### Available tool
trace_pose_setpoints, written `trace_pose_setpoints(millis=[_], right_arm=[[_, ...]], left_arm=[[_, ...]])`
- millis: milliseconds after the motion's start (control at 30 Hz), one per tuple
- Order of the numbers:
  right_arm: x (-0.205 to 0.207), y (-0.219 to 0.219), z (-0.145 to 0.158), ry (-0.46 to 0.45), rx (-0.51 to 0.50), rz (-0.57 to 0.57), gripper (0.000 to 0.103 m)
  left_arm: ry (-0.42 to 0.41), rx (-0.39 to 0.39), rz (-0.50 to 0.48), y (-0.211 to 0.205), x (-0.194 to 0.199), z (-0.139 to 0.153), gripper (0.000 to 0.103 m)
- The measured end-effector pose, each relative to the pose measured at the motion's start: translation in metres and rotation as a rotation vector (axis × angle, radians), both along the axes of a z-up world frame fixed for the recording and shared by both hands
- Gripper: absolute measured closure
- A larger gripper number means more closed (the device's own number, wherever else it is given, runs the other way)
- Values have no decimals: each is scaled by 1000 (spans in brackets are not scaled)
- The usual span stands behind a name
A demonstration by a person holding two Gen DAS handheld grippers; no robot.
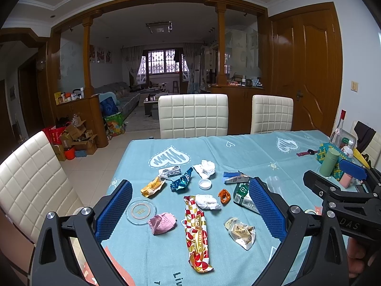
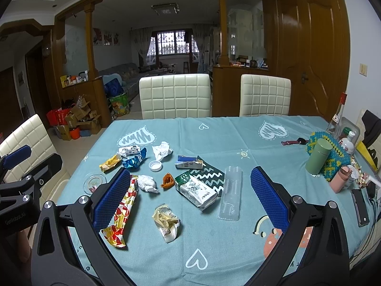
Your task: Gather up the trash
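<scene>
Trash lies scattered on the blue tablecloth [image 1: 250, 152]. A long red-gold wrapper [image 1: 196, 233] [image 2: 121, 212], a pink wrapper [image 1: 162, 222], crumpled white tissues [image 1: 207, 201] [image 2: 147, 183], a cream snack bag [image 1: 241, 233] [image 2: 166, 221], a white cap [image 1: 205, 183] [image 2: 155, 165], a blue foil wrapper [image 1: 182, 181] [image 2: 135, 160], a yellow wrapper [image 1: 152, 186] [image 2: 110, 163], a green-white carton [image 2: 197, 190] and a clear plastic tray [image 2: 230, 194]. My left gripper [image 1: 190, 209] is open above the red-gold wrapper. My right gripper [image 2: 188, 197] is open above the carton.
A glass ashtray [image 1: 141, 211] sits at the table's left edge. A green flask [image 2: 318, 156], beaded box [image 2: 333, 155], bottles and a phone [image 2: 359, 206] crowd the right side. Cream chairs [image 2: 175, 96] stand behind and left of the table.
</scene>
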State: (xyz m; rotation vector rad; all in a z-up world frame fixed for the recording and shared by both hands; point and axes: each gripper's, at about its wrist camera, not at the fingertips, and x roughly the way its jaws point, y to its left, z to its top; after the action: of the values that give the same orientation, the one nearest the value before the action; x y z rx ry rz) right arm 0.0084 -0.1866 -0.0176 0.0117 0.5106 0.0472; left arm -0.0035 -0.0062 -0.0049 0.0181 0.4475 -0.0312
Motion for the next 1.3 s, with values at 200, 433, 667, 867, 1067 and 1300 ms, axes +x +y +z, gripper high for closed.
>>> trace_pose_setpoints(millis=[200, 433, 667, 867, 1067, 1300], right_arm=[[0, 1, -3, 7, 0, -1, 3], [9, -4, -11, 42, 5, -5, 3], [28, -18, -29, 115, 1, -39, 3], [54, -28, -81, 288, -16, -44, 12], [70, -14, -140, 446, 0, 82, 24], [87, 11, -176, 520, -11, 178, 33]], left_arm=[[6, 0, 2, -1, 0, -1, 7], [22, 6, -3, -3, 8, -10, 7], [101, -9, -13, -4, 29, -26, 7], [250, 15, -17, -13, 51, -73, 7], [394, 68, -19, -23, 69, -127, 7], [494, 68, 27, -15, 93, -165, 8]])
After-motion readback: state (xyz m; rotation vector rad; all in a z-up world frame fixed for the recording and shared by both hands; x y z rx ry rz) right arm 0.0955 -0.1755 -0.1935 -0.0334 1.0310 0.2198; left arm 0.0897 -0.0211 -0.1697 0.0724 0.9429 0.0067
